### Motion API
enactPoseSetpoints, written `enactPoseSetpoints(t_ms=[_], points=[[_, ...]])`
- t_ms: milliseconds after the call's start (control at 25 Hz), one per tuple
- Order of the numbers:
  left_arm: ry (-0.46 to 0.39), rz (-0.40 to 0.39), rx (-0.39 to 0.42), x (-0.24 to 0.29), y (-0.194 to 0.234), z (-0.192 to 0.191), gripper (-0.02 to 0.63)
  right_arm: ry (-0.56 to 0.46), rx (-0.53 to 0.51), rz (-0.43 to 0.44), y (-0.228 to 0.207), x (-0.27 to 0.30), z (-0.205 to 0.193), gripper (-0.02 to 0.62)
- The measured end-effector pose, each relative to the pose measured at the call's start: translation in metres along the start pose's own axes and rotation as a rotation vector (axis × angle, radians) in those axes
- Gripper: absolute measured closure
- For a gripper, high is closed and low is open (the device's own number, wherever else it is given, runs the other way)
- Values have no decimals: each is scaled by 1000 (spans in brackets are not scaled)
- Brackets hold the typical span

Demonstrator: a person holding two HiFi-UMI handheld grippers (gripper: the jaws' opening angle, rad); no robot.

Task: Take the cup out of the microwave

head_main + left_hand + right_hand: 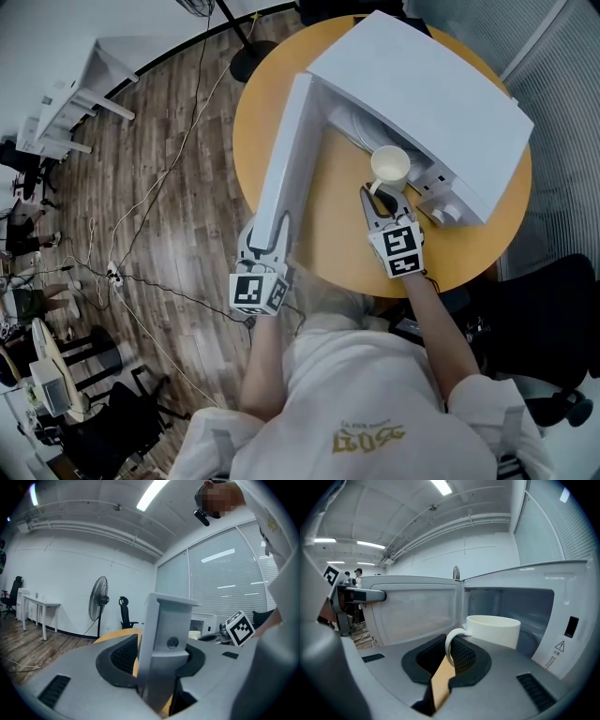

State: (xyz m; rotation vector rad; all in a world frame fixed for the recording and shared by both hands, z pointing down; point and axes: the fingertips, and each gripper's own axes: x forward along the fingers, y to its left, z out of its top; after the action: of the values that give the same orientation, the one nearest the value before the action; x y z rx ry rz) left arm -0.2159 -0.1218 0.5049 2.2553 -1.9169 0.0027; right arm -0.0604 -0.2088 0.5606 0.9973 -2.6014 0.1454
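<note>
**Three cameras around one open microwave**

The head camera looked steeply down from above the person onto the round worktop [272,103]. It took in the microwave [422,94], its swung-out door [286,159], the left claw [267,232] and the right claw [380,199]. The left claw's camera sat close behind its jaws, facing roughly level past the door's edge, with the right claw's marker cube [240,627] at its right. The right claw's camera looked closely along its jaws into the microwave, sharing the door's inner face with the head view.
</note>
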Motion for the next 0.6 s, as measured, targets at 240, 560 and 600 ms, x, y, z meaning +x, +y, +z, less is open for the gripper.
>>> enactPoseSetpoints(t_ms=[240, 560, 600], points=[[-2, -1, -3, 0, 0, -2, 422, -8, 8, 32, 12, -4, -1, 554], [-1, -5, -4, 1, -1, -1, 422, -3, 10, 71, 27, -6, -4, 554], [-1, -5, -3, 1, -1, -1, 422, -2, 8, 78, 30, -6, -5, 554]])
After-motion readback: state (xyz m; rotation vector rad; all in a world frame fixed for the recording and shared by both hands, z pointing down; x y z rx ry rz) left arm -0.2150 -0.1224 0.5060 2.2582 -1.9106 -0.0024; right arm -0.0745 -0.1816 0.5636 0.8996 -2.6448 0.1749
